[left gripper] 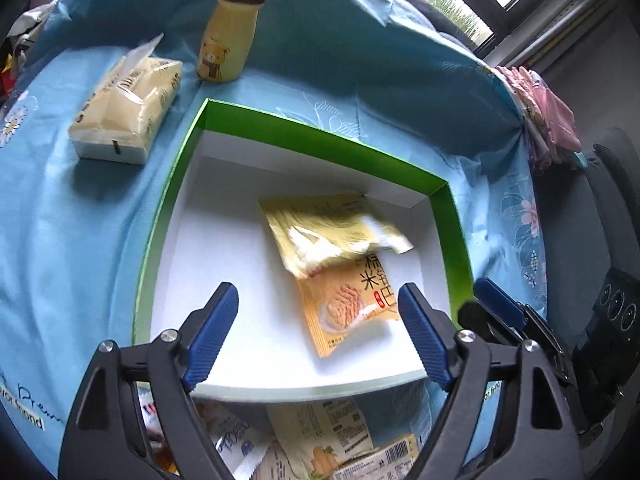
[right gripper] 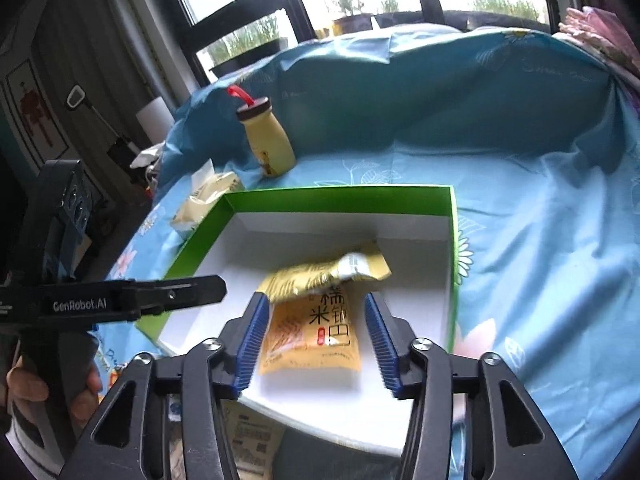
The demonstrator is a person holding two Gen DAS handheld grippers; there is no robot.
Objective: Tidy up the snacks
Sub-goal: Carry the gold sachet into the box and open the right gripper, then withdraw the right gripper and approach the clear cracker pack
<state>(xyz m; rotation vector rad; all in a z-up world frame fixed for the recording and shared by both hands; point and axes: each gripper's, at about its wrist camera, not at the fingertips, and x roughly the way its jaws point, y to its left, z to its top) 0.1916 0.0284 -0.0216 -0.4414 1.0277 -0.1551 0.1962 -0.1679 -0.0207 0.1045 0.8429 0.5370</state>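
- Hovering over the near edge of the box, the left tongs (left gripper: pixel 316 336) stand wide apart with nothing between the blue pads; no pad touches a packet.
- Just to their right, the right tongs (right gripper: pixel 314 346) are about half open, and the orange snack packet (right gripper: pixel 310 336) shows in the gap below them without either pad pressing on it, so I judge it released, not held.
- Near the worktop's front edge, outside the box, a heap of loose snack packets (left gripper: pixel 320 440) waits; these look like the next ones to fetch.
- Inside the green-rimmed box (left gripper: pixel 172 184), the orange snack packet lies flat on the white floor toward the right wall, and a crumpled yellow packet (left gripper: pixel 328 228) overlaps its far end.
- To do this step well, lift both tongs straight clear before swinging back to the heap, so no pad drags a packet along.
- The left half of the box floor is bare, so later packets are better laid there than piled on these two.
- Beyond the box, toward the far left corner of the blue-clothed worktop, sit a tissue pack (left gripper: pixel 128 108) and a yellow bear bottle (left gripper: pixel 228 36), well clear of the work.
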